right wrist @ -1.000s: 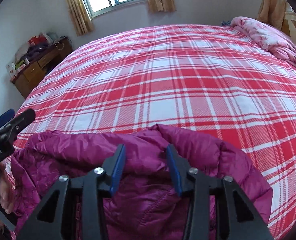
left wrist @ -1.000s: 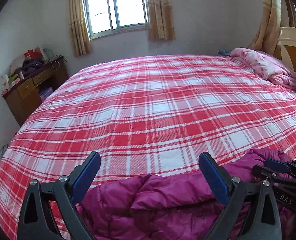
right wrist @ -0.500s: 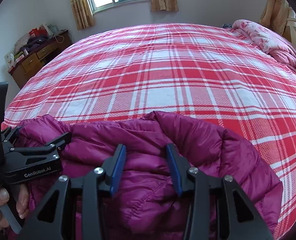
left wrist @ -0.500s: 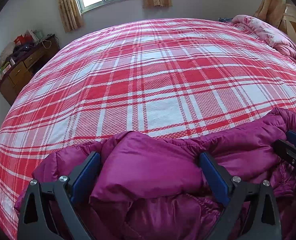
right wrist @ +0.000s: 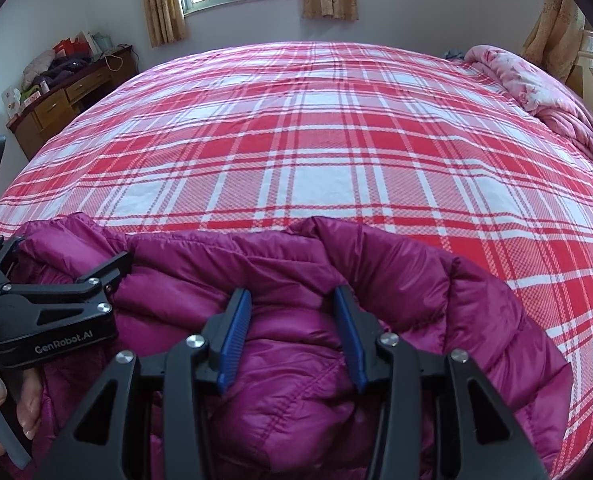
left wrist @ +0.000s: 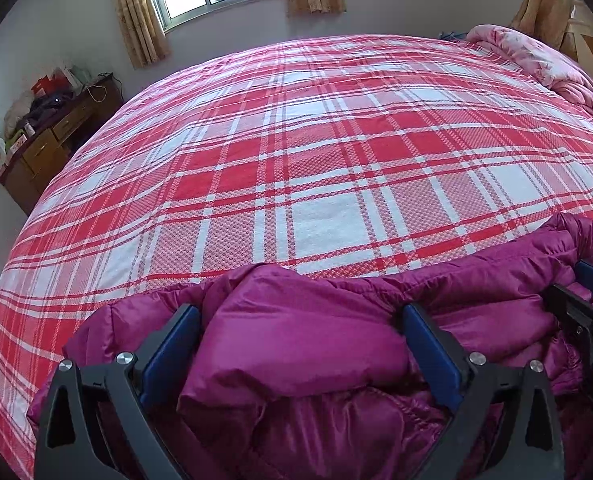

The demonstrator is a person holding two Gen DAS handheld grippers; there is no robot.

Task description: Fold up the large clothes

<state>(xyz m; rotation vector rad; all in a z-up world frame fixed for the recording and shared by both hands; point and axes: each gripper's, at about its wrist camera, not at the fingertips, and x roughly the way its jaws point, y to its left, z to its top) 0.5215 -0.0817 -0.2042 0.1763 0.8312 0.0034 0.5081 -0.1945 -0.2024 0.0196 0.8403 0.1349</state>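
2 tongs sit over a magenta puffer jacket [left wrist: 296,344] bunched at the near edge of the bed [left wrist: 316,152], which has a red/white plaid sheet. Left tongs [left wrist: 296,320] are spread wide, w/ a thick fold of the jacket bulging up between the blue pads [left wrist: 172,344]; pads touch fabric on both sides but aren't squeezing it. Right tongs [right wrist: 292,316] are narrower, part open, jacket fabric between the pads; can't tell if it's pinched. In the right wrist view the left tongs [right wrist: 62,270] show at far left, resting on the jacket [right wrist: 396,280]. Pink quilt [right wrist: 536,92] lies at the far right of the bed [right wrist: 316,140]. Wooden bench [left wrist: 52,140] w/ clutter stands by the left wall.
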